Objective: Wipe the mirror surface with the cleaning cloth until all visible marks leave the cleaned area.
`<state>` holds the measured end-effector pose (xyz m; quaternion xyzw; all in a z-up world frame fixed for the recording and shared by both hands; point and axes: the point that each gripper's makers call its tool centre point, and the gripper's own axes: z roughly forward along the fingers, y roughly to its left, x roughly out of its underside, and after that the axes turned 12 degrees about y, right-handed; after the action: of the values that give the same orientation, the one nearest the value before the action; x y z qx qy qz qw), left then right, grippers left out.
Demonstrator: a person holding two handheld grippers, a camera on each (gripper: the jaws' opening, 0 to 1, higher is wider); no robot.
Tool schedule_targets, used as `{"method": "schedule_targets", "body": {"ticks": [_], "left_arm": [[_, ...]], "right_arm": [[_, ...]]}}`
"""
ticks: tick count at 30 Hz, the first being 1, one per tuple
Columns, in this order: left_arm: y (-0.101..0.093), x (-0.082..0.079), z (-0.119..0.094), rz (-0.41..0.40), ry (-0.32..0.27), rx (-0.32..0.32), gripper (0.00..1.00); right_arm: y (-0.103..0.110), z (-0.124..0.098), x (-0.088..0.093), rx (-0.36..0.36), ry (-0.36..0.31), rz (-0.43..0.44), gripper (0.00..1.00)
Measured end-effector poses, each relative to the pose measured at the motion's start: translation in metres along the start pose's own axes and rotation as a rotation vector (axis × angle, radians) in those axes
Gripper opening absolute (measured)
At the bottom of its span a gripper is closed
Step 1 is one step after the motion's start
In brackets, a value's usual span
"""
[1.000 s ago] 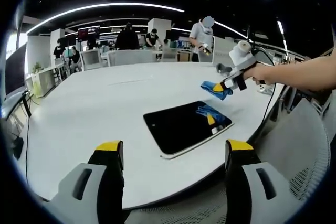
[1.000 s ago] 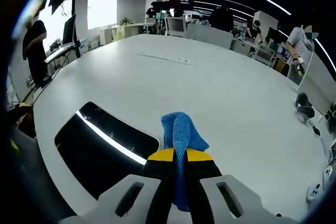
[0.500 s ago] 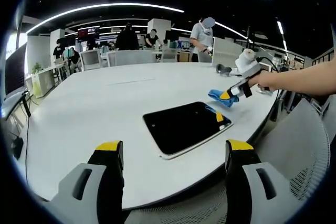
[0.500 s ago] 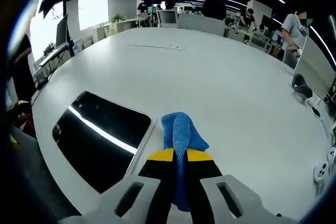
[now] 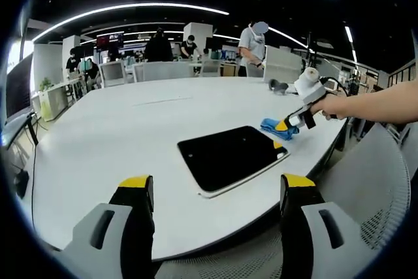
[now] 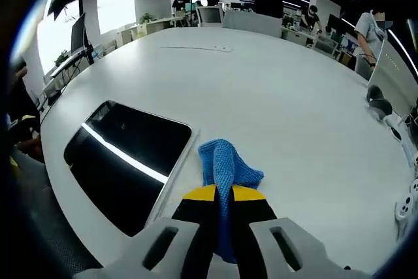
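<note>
On the white worktop [image 6: 294, 96], close to its near edge, lies the mirror [image 5: 230, 156] — a dark, flat, rounded-corner panel, lying face up and throwing back a ceiling light as a bright streak in the right gripper view. The right tongs [image 6: 221, 195] are clenched on the blue cleaning cloth [image 6: 225, 164], whose free folds bunch ahead of the tips; the cloth sits just beside the mirror's edge, at the worktop surface, though whether it touches cannot be told. The left tongs [image 5: 212, 184] are released, spread wide and carrying nothing, facing the mirror from the near side. The cloth looks soft and limp, so it will likely drag flat under light pressure, and a pinch near its middle fold seems best. The mirror is probably stiff, smooth and breakable — it may slide if pushed sideways.
</note>
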<state>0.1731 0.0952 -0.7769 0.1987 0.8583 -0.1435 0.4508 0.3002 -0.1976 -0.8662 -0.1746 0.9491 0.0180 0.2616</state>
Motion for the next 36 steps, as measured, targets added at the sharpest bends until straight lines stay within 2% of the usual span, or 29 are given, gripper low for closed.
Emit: {"method": "schedule_targets", "body": {"ticks": [12,16,20,25,32,36], "left_arm": [[0.000,0.000,0.000,-0.001,0.000,0.000,0.78],[0.000,0.000,0.000,-0.001,0.000,0.000,0.78],[0.000,0.000,0.000,-0.001,-0.001,0.000,0.78],[0.000,-0.001,0.000,0.000,-0.004,-0.001,0.78],[-0.001,-0.001,-0.001,0.000,-0.009,0.001,0.78],[-0.001,-0.002,-0.001,0.000,-0.012,0.000,0.78]], "right_arm": [[0.003,-0.001,0.001,-0.017,-0.011,-0.010,0.05],[0.000,-0.006,0.000,-0.016,-0.013,0.026,0.12],[0.001,-0.015,-0.005,-0.058,-0.055,0.106,0.16],[-0.008,-0.029,-0.008,-0.070,-0.101,0.172,0.21],[-0.002,-0.058,-0.005,-0.047,-0.138,0.115,0.26],[0.001,-0.076,0.000,-0.048,-0.157,0.116,0.28]]}}
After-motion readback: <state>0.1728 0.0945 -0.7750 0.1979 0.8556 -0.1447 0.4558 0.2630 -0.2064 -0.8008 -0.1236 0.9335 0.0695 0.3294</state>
